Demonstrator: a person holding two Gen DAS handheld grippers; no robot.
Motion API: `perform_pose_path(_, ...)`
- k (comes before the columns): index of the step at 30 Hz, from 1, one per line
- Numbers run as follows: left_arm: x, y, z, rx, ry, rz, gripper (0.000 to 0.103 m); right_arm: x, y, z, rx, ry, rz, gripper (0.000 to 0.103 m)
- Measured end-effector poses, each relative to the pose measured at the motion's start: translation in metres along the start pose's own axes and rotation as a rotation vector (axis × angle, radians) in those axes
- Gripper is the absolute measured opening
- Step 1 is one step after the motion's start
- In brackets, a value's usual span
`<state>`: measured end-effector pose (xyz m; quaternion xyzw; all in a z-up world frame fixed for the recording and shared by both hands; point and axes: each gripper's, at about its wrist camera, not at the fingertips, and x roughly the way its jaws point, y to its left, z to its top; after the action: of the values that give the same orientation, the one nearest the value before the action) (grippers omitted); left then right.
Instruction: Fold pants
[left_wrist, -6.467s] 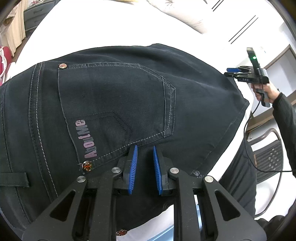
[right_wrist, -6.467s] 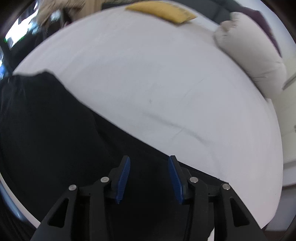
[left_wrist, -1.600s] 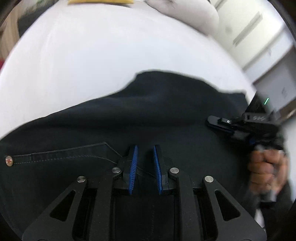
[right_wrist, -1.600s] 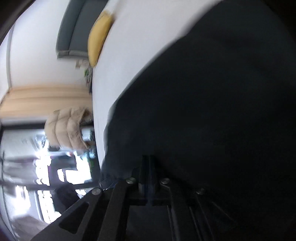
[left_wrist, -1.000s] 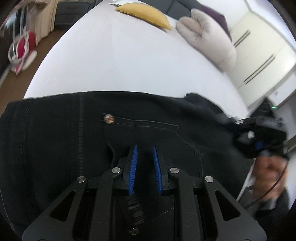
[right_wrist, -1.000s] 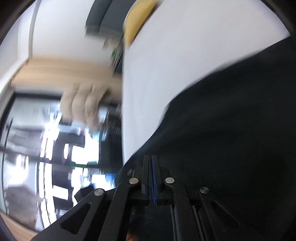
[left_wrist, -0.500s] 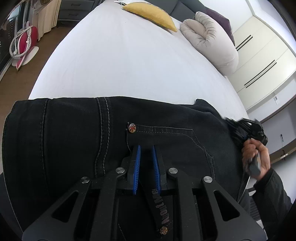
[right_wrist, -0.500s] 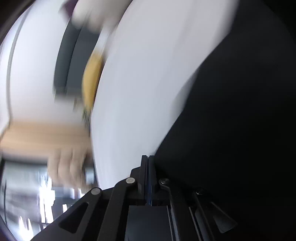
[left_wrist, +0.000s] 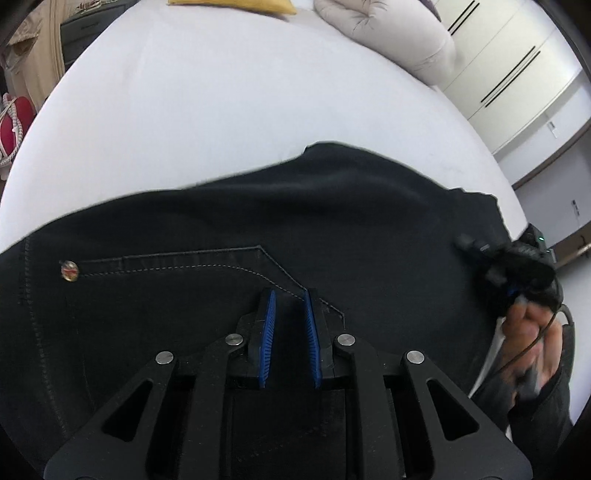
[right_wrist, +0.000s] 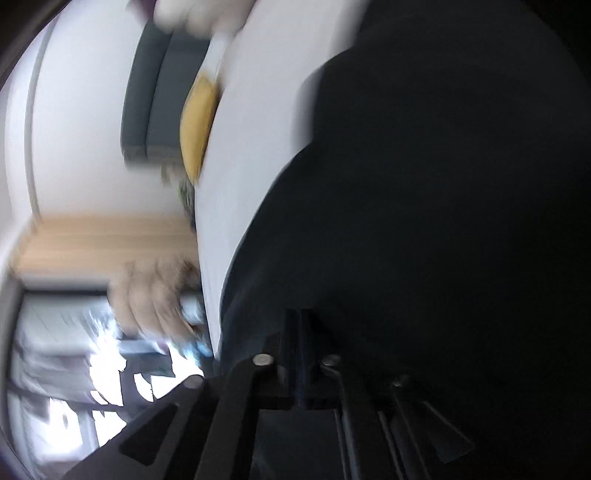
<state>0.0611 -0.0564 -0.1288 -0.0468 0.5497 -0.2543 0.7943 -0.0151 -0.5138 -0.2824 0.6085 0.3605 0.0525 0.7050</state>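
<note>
Black denim pants (left_wrist: 332, 221) lie spread on a white bed (left_wrist: 221, 110), back pocket and a copper rivet (left_wrist: 69, 269) facing up. My left gripper (left_wrist: 289, 299) hovers over the pocket's stitched corner. Its blue pads stand a narrow gap apart and nothing is pinched between them. At the pants' right edge a hand (left_wrist: 528, 325) holds my right gripper (left_wrist: 465, 242) with its tip against the cloth. In the blurred right wrist view the right gripper (right_wrist: 299, 314) is rolled on its side, its pads pressed together, low over the pants (right_wrist: 443, 221).
A yellow pillow (left_wrist: 229, 5) and a beige rolled duvet (left_wrist: 388, 33) lie at the far end of the bed. White wardrobe doors (left_wrist: 517, 66) stand behind on the right. The bed's edge runs just right of the pants.
The left gripper has slid right across the pants, so the rivet now lies far left. The right gripper has kept its pads together and rolled, with more dark cloth filling its view.
</note>
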Motion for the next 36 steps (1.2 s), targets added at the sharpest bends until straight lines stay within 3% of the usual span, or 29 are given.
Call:
perform_pose_path(3, 0.003, 0.007, -0.002, -0.012, -0.007, -0.026, 0.016, -0.059, -0.013, 0.031, -0.035, -0.156, -0.065, 0.0)
perform_pose_path(7, 0.01, 0.013, -0.005, -0.014, -0.026, -0.031, 0.016, -0.135, -0.058, 0.077, 0.058, -0.366, -0.078, 0.0)
perform_pose_path(11, 0.012, 0.016, -0.004, -0.02, -0.033, -0.036, 0.015, -0.213, -0.07, 0.112, 0.053, -0.551, -0.237, 0.0)
perform_pose_path(12, 0.011, 0.017, -0.006, -0.023, -0.033, -0.036, 0.016, -0.232, -0.07, 0.117, 0.071, -0.597, -0.362, 0.0)
perform_pose_path(13, 0.009, 0.015, -0.006, -0.024, -0.034, -0.02, 0.016, -0.248, -0.07, 0.12, 0.073, -0.637, -0.406, 0.001)
perform_pose_path(14, 0.002, 0.009, -0.005, -0.017, -0.038, 0.006, 0.016, -0.263, -0.069, 0.118, 0.092, -0.66, -0.383, 0.006)
perform_pose_path(15, 0.0, 0.0, -0.004, -0.016, -0.043, -0.003, 0.016, -0.276, -0.064, 0.11, 0.098, -0.671, -0.318, 0.007)
perform_pose_path(16, -0.009, -0.015, 0.0, -0.009, -0.068, -0.082, 0.016, -0.281, -0.051, 0.097, 0.042, -0.663, -0.249, 0.007)
perform_pose_path(18, -0.013, -0.039, 0.007, 0.045, -0.087, -0.134, 0.016, -0.236, -0.003, 0.073, -0.074, -0.585, -0.206, 0.008)
perform_pose_path(20, 0.0, -0.071, 0.011, 0.138, -0.066, -0.144, 0.016, -0.213, 0.016, 0.036, -0.162, -0.504, -0.143, 0.01)
perform_pose_path(22, 0.032, -0.076, 0.011, 0.143, 0.016, -0.112, 0.016, -0.197, 0.017, 0.013, -0.169, -0.462, -0.095, 0.025)
perform_pose_path(23, 0.047, -0.068, 0.01, 0.112, 0.057, -0.099, 0.016, -0.189, 0.015, 0.001, -0.15, -0.469, -0.109, 0.041)
perform_pose_path(24, 0.056, -0.058, 0.009, 0.069, 0.076, -0.126, 0.015, -0.188, 0.012, -0.008, -0.131, -0.492, -0.128, 0.055)
perform_pose_path(25, 0.056, -0.045, 0.008, 0.005, 0.054, -0.191, 0.015, -0.194, 0.004, -0.014, -0.101, -0.524, -0.148, 0.061)
perform_pose_path(26, 0.054, -0.042, 0.008, -0.012, 0.057, -0.192, 0.015, -0.174, 0.012, -0.027, -0.072, -0.554, -0.162, 0.069)
perform_pose_path(29, 0.039, -0.047, 0.009, 0.013, 0.033, -0.137, 0.016, -0.19, 0.017, -0.02, 0.023, -0.601, -0.136, 0.07)
perform_pose_path(31, 0.03, -0.051, 0.009, -0.008, 0.005, -0.189, 0.016, -0.198, 0.008, -0.009, 0.05, -0.576, -0.149, 0.07)
perform_pose_path(36, 0.045, -0.047, -0.002, -0.022, 0.043, -0.155, 0.016, -0.188, -0.015, 0.001, 0.14, -0.529, -0.067, 0.069)
